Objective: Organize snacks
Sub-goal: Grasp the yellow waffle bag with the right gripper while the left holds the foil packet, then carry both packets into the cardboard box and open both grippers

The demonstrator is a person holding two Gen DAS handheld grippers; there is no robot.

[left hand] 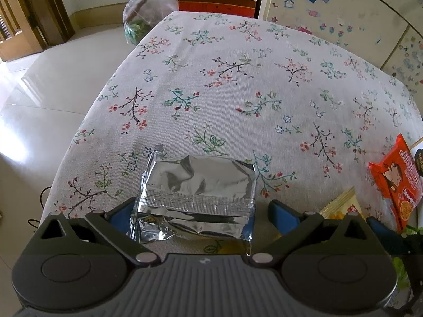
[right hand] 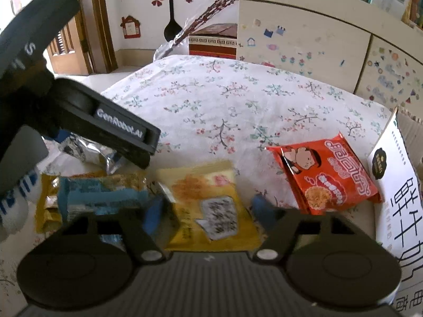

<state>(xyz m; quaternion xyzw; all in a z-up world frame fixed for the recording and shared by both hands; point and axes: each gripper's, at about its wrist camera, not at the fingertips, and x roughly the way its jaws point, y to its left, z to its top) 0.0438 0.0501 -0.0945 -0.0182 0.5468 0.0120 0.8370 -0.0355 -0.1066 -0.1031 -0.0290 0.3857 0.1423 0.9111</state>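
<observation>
Currently the left gripper point(left hand: 197, 211) stands wide apart, a silver foil packet point(left hand: 197, 185) lying between its fingers, apparently unpressed. Right gripper point(right hand: 207, 211) fingers flank a yellow snack packet point(right hand: 211, 211); contact blurred, cannot tell. Orange noodle packet point(right hand: 327, 174) lies right of them.

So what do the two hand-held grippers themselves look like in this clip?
Both share one build: a ribbed dark grey body, black linkage arms with silver pivot pins, and blue finger pads. The left hand-held gripper shows white "GenRobot.AI" lettering on its side in the right wrist view. The right hand-held gripper looks motion-blurred at its fingers.
</observation>
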